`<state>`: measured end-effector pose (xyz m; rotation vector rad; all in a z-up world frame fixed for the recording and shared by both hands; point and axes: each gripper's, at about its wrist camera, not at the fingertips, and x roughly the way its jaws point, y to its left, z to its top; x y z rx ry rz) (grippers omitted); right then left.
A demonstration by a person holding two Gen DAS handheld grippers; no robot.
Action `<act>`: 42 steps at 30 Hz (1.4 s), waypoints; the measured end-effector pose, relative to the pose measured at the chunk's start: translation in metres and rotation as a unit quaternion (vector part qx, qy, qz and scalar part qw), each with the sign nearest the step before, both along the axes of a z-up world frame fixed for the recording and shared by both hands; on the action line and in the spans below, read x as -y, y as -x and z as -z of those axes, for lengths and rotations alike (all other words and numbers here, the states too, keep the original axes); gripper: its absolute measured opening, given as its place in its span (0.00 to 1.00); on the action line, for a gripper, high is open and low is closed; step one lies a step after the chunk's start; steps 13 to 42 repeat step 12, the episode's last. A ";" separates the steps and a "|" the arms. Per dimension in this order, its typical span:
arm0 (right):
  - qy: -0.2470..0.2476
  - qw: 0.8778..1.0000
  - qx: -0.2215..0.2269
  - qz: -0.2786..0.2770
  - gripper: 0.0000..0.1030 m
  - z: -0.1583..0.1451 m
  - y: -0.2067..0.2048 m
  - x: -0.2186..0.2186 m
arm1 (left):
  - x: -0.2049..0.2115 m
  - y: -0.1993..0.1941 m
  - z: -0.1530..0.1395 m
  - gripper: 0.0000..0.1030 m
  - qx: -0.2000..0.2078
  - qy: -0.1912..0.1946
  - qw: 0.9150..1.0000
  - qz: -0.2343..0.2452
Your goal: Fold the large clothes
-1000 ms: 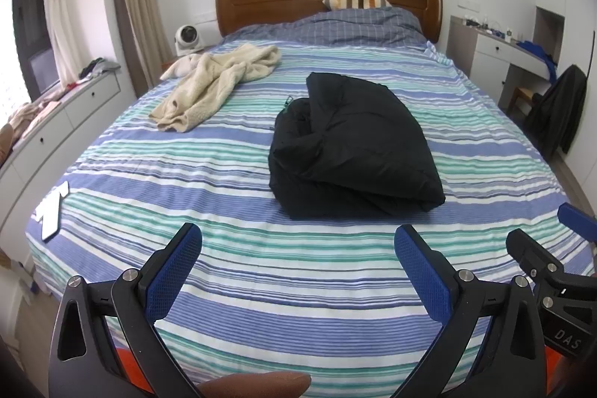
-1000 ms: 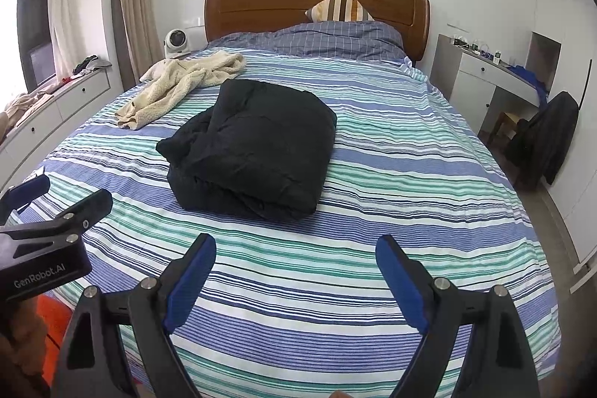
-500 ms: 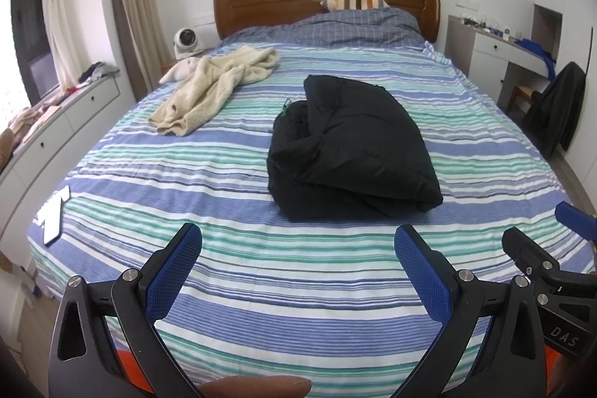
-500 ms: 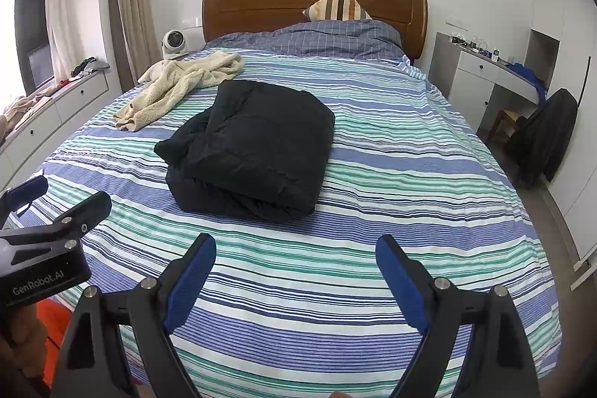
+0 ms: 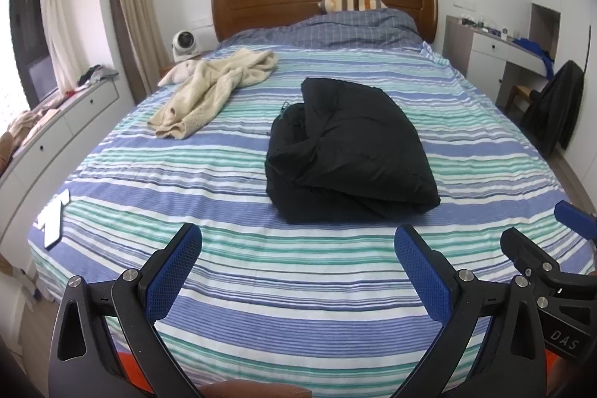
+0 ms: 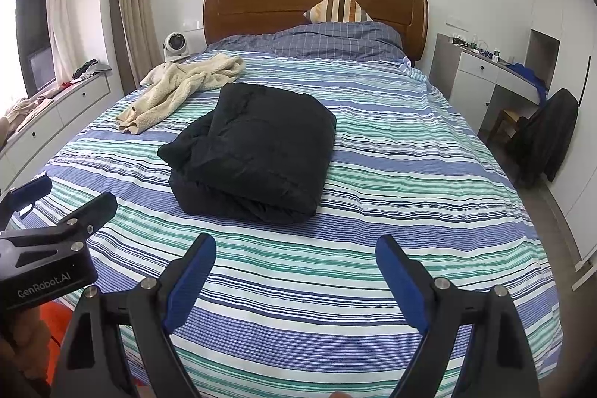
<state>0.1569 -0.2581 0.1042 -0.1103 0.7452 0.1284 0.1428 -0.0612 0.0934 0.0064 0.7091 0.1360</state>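
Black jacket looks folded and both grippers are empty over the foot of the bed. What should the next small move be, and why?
Probably reach forward and left toward the cream fleece garment. It lies crumpled and unfolded near the bed's far left side, while the black jacket already sits as a compact bundle. Both the left gripper and right gripper are open and hold nothing.

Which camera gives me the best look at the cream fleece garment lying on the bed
The left wrist view: the cream fleece garment appears larger there, its whole crumpled length unobstructed. The right wrist view shows it too, smaller and off to the left behind the black jacket.
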 end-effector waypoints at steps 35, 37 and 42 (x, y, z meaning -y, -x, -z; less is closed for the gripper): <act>-0.001 1.000 -0.003 0.006 0.87 0.000 0.001 0.001 | 0.001 0.001 0.002 1.00 0.008 0.003 1.000 0.006; -0.001 1.000 -0.003 0.006 0.87 0.000 0.001 0.001 | 0.001 0.001 0.002 1.00 0.008 0.003 1.000 0.006; -0.001 1.000 -0.003 0.006 0.87 0.000 0.001 0.001 | 0.001 0.001 0.002 1.00 0.008 0.003 1.000 0.006</act>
